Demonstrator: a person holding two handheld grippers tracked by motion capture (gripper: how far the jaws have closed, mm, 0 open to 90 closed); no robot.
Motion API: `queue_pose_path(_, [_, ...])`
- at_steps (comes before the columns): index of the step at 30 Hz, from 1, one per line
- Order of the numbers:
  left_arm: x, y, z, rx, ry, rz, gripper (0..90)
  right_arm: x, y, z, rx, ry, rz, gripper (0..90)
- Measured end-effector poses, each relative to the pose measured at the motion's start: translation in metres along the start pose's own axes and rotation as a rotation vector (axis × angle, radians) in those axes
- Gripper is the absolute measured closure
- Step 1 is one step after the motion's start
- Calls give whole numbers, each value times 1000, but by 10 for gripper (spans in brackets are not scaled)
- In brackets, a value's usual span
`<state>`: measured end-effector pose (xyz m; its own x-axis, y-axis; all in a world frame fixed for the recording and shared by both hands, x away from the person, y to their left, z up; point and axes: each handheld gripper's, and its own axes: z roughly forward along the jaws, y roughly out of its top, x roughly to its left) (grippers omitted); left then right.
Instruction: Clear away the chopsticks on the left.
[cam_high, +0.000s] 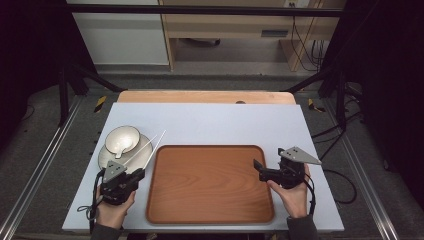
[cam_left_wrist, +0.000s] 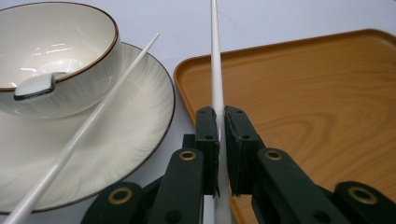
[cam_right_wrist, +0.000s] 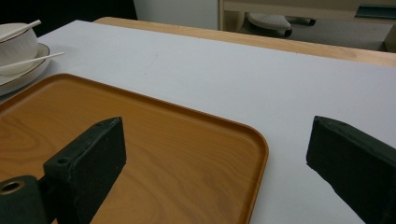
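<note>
We see the left tongs (cam_high: 136, 175) clamped on one white chopstick (cam_left_wrist: 216, 70), their jaws pressed together around its thick end. That chopstick runs forward just above the gap between the plate (cam_left_wrist: 135, 121) and the wooden tray (cam_left_wrist: 303, 102), close along the tray's raised left rim. A second chopstick (cam_left_wrist: 93, 121) lies slanted across the plate, leaning against the bowl (cam_left_wrist: 60, 42), which sits on the plate and holds a spoon (cam_left_wrist: 35, 86). From the high view we find the plate near the left edge of the desk (cam_high: 225, 122), with little bare surface between it and the tray.

The right tongs (cam_high: 259, 170) hover over the tray's right rim with their jaws wide apart and nothing between them. The tray's floor is bare, and behind it a broad band of the desk lies open up to the far wooden edge.
</note>
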<state>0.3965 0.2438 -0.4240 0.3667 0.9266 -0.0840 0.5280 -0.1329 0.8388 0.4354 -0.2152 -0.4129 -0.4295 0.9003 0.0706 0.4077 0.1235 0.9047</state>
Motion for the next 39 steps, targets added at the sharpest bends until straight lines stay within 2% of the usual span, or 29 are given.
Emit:
queue_pose_path(2, [-4, -1, -1, -7, -3, -27, 843, 0, 0, 1, 3, 2, 0, 50])
queue_pose_path(9, [-17, -6, 0, -32, 28, -80, 843, 1, 0, 0, -2, 2, -7, 48])
queue_pose_path(13, [-24, -13, -1, -56, 58, -103, 843, 2, 0, 1, 5, 7, -5, 49])
queue_pose_path(16, [-28, -20, 0, -75, 74, -140, 843, 3, -1, 4, 10, 10, -15, 49])
queue_pose_path(20, [-35, -30, 4, -78, 71, -180, 843, 5, -2, 4, 12, 13, -21, 49])
queue_pose_path(25, [-39, -36, 9, -78, 97, -209, 843, 6, -2, 4, 13, 17, -21, 52])
queue_pose_path(30, [-45, -42, 19, -62, 119, -214, 843, 7, -3, 6, 22, 21, -26, 54])
queue_pose_path(36, [-45, -49, 28, -35, 136, -221, 843, 8, -3, 7, 25, 22, -24, 55])
queue_pose_path(39, [-47, -50, 30, -28, 144, -211, 843, 8, -4, 8, 27, 23, -24, 55])
